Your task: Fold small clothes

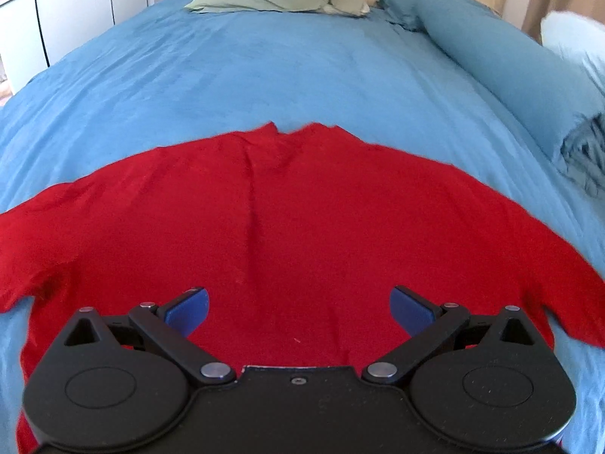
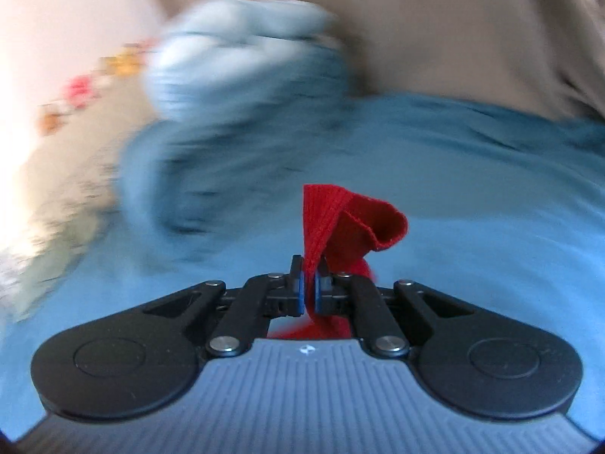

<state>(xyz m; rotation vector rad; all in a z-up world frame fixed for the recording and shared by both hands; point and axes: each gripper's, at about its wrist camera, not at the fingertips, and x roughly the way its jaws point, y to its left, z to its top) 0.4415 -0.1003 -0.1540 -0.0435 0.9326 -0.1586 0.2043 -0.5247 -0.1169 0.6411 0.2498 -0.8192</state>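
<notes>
Now your right gripper pinches the red shirt sleeve; carry it low across the shirt's middle, while your left gripper hovers open above the hem.

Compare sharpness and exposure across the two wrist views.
Left wrist: sharp, evenly lit, fisheye bending the red knit shirt and blue bedsheet. Right wrist: background motion-smeared, left edge blown out; the right gripper and pinched red cloth stay crisp.

Red knit top spread flat on blue bedding, one corner lifted
</notes>
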